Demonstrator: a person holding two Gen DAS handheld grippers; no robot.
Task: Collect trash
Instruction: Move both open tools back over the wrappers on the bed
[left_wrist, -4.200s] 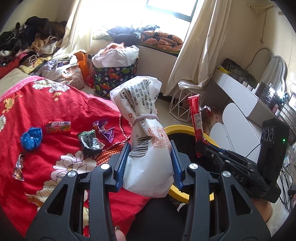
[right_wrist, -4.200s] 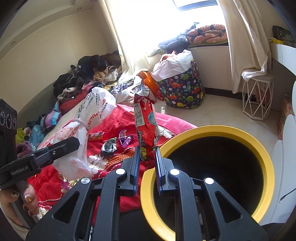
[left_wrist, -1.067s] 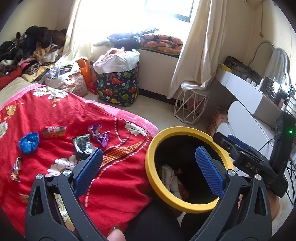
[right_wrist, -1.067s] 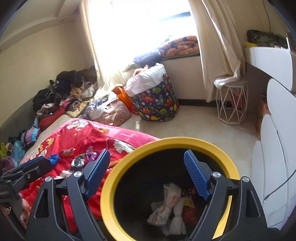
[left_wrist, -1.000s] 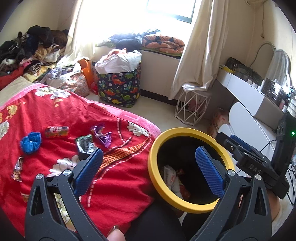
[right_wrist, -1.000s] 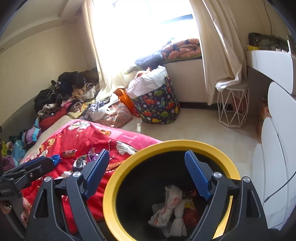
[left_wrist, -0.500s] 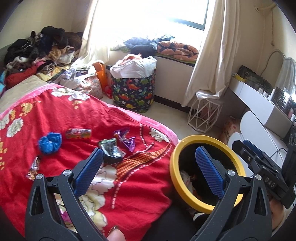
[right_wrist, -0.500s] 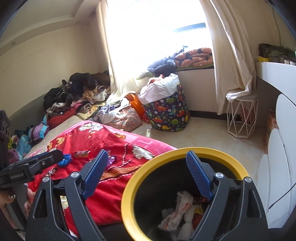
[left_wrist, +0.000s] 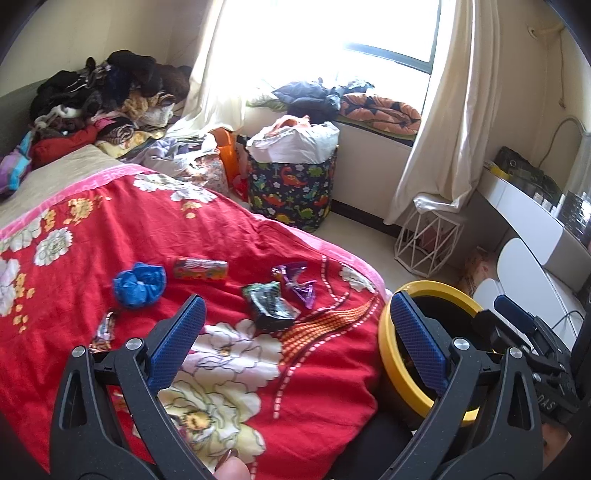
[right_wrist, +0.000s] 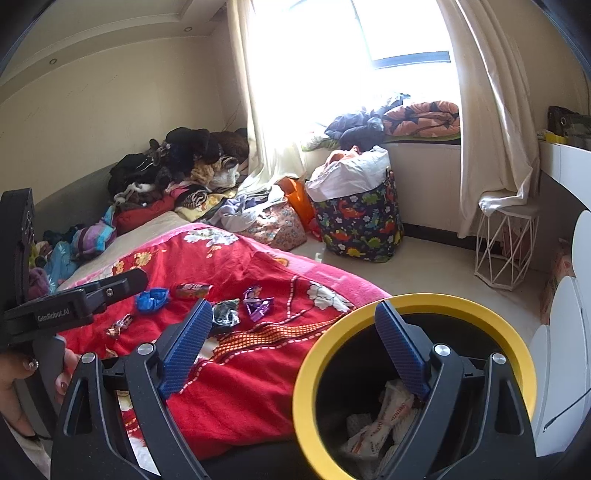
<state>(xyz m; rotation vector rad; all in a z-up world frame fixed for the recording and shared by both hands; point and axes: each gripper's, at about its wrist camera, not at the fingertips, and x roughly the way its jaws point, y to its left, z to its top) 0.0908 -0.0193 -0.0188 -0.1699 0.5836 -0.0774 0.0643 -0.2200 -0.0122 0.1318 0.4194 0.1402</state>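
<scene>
Several pieces of trash lie on the red floral blanket (left_wrist: 258, 236): a dark crumpled wrapper (left_wrist: 271, 304), a purple wrapper (left_wrist: 295, 282), a red-orange candy bar wrapper (left_wrist: 200, 268), a blue crumpled wad (left_wrist: 139, 283) and a small foil wrapper (left_wrist: 104, 328). My left gripper (left_wrist: 295, 339) is open and empty above the blanket's near edge. My right gripper (right_wrist: 291, 347) is open and empty over the rim of the yellow-rimmed black bin (right_wrist: 424, 301), which holds a white printed bag (right_wrist: 380, 424). The bin (left_wrist: 406, 384) stands right of the bed.
A dinosaur-print laundry basket (left_wrist: 291, 184) stands on the floor by the window. A white wire stool (left_wrist: 428, 240) and white furniture (left_wrist: 532, 229) are at the right. Clothes are piled (left_wrist: 110, 96) at the bed's far end.
Both grippers have dropped their trash into the bin and opened. Both have since swung left, from the bin towards the blanket and its wrappers.
</scene>
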